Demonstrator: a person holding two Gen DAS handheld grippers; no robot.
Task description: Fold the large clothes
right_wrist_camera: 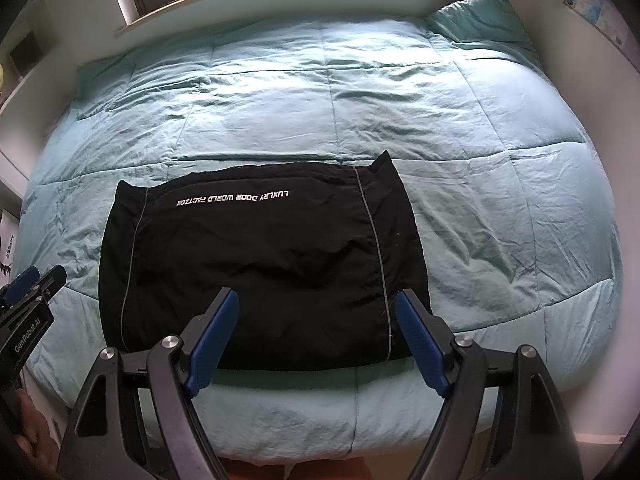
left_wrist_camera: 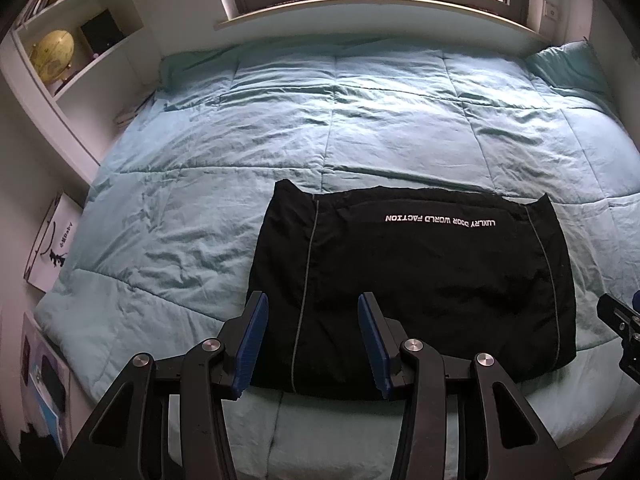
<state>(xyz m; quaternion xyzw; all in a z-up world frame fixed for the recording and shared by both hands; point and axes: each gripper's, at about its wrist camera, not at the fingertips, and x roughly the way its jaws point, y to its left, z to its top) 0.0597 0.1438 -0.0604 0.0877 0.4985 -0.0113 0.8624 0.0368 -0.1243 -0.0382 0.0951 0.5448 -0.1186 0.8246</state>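
Note:
A black garment (left_wrist_camera: 420,280) with white lettering and grey piping lies folded into a flat rectangle near the front edge of the bed, also visible in the right wrist view as the same black garment (right_wrist_camera: 264,264). My left gripper (left_wrist_camera: 312,300) hovers above its front left part, jaws open, nothing between the blue pads (left_wrist_camera: 256,320). My right gripper (right_wrist_camera: 318,298) hovers above the garment's front right part, jaws wide open and empty. Each gripper shows at the edge of the other's view.
A light teal quilt (left_wrist_camera: 320,120) covers the whole bed, with a teal pillow (right_wrist_camera: 480,16) at the far right. White shelves with a globe (left_wrist_camera: 54,50) stand to the left. A window sill (left_wrist_camera: 360,20) runs along the far side.

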